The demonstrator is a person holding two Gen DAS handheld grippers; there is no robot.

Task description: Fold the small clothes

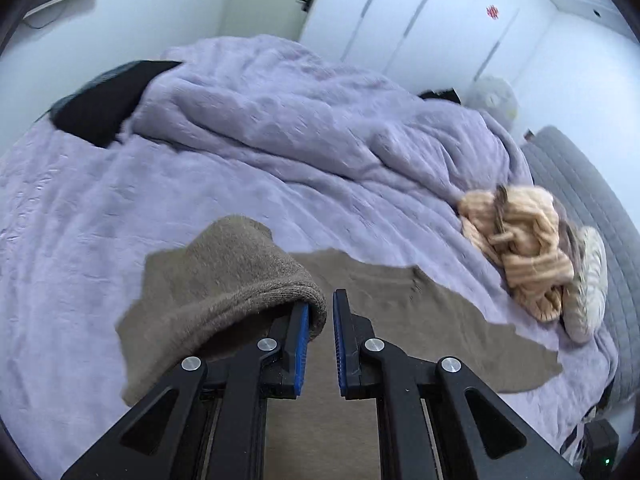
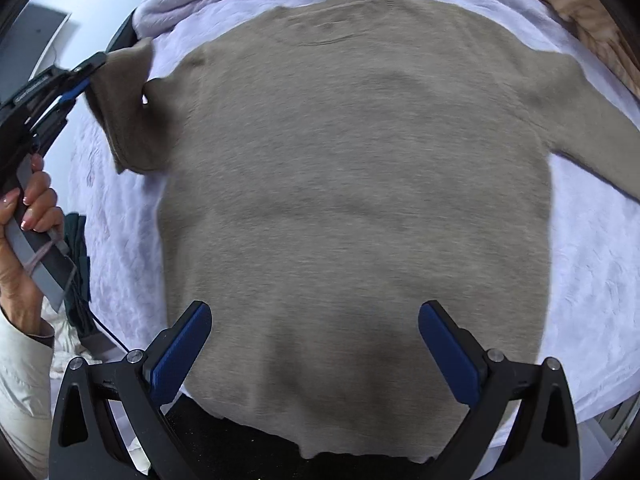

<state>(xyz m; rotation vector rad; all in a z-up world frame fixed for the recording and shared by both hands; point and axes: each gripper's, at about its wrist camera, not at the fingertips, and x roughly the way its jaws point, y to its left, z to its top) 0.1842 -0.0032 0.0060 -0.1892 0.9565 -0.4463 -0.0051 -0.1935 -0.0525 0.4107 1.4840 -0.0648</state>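
The sweater (image 2: 352,200) is a taupe knit with a fine, soft surface. It lies flat on the bed (image 2: 592,280), spread wide, with the neck at the far side and the hem near the right tongs (image 2: 316,354). Its left sleeve (image 2: 128,112) is lifted off the bed and hangs folded, with a ribbed cuff at the end. In the left wrist view this sleeve (image 1: 240,280) drapes as a thick roll over one finger of the left tongs (image 1: 322,312). A narrow gap shows between the blue pads, and the cloth sits over the left finger, not between the two; so the left tongs look slightly open. The right tongs stand wide open above the lower part of the sweater, holding nothing.

The bed is covered with a lilac plush blanket (image 1: 280,140), bunched in big folds at the far side. A pile of clothes (image 1: 524,248), beige cable knit with pale pieces under it, lies at the right side of the bed, near the sweater but apart from it. A dark pillow (image 1: 104,104) shows at the far left, half under the blanket.

A hand (image 2: 28,240) holds the grip of the left tongs at the left edge. The right sleeve is cut off by the frame edge, and the hem is partly hidden behind the right tongs.
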